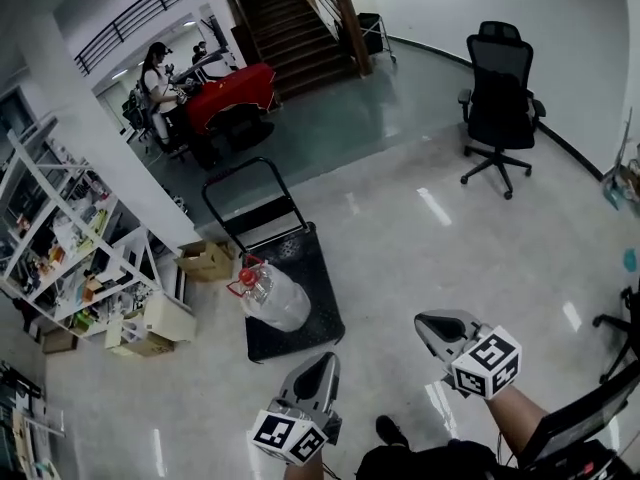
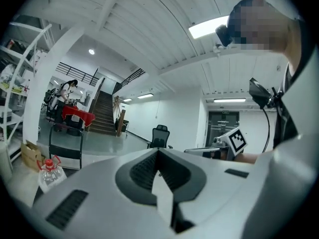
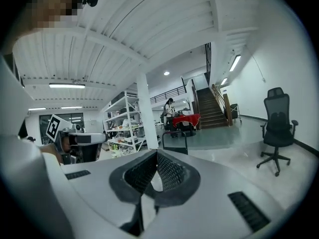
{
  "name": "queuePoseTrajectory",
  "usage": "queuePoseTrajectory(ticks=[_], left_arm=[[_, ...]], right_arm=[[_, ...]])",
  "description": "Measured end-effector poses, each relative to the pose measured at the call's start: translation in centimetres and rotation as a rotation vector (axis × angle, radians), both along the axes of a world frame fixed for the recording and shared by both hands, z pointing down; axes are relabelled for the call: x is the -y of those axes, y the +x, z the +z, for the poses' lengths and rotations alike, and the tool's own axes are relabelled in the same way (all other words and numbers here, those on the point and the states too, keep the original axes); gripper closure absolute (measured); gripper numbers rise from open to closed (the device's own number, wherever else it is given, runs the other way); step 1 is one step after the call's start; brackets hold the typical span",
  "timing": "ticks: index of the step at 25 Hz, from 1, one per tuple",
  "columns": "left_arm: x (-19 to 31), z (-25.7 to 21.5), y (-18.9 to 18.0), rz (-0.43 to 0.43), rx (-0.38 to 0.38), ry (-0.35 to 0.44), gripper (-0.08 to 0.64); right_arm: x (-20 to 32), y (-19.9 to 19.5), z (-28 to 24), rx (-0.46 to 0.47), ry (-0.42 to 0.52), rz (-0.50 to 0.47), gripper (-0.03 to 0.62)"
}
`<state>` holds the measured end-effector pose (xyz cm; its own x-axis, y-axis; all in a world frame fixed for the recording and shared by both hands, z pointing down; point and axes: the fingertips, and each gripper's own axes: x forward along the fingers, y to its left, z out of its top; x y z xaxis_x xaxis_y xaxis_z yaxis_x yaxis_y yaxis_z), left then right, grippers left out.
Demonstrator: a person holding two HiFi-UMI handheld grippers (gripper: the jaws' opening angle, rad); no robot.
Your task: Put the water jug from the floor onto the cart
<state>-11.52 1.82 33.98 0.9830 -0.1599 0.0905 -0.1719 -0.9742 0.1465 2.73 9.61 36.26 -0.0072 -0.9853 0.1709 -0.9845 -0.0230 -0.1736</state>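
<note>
both grippers (image 1: 318,371) (image 1: 436,329) held level, fingers closed, empty.

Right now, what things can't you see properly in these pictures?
- Water jug: in the left gripper view, the left gripper covers its bottom.
- Things on the shelves, head view: too small to name.
- Dark furniture at the head view's right edge: mostly cut off, can't name it.
</note>
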Motion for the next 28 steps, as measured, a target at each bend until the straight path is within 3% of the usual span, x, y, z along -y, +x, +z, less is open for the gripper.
queuePoseTrajectory(ticks=[7,15,20,24,28], left_arm=[[-13.4,0.6,1.2,-0.044,0.033,-0.029,0.558],[-21.5,-0.2,-4.6,-0.056,0.061,-0.013,0.558],[-26.4,0.1,-10.7,-0.018,0.037,0.009,0.558],[-28.6,1.3,-18.9,0.008,0.003,-0.005,0.558],[-31.2,1.6,-26.6,0.053,-0.016,-0.005,0.558]], right_arm=[[-11.8,0.5,-0.3,-0.024,0.001,-0.004,0.589],[-18.8,-3.9,-1.5,-0.011,0.033,-0.004,0.589],[-22.3,-10.7,-1.2,-0.04,0.039,-0.003,0.589],[-24.8,-19.3,0.3,-0.091,0.019,0.011,0.589],[-27.9,-27.7,1.7,-0.059,-0.006,0.026,0.589]])
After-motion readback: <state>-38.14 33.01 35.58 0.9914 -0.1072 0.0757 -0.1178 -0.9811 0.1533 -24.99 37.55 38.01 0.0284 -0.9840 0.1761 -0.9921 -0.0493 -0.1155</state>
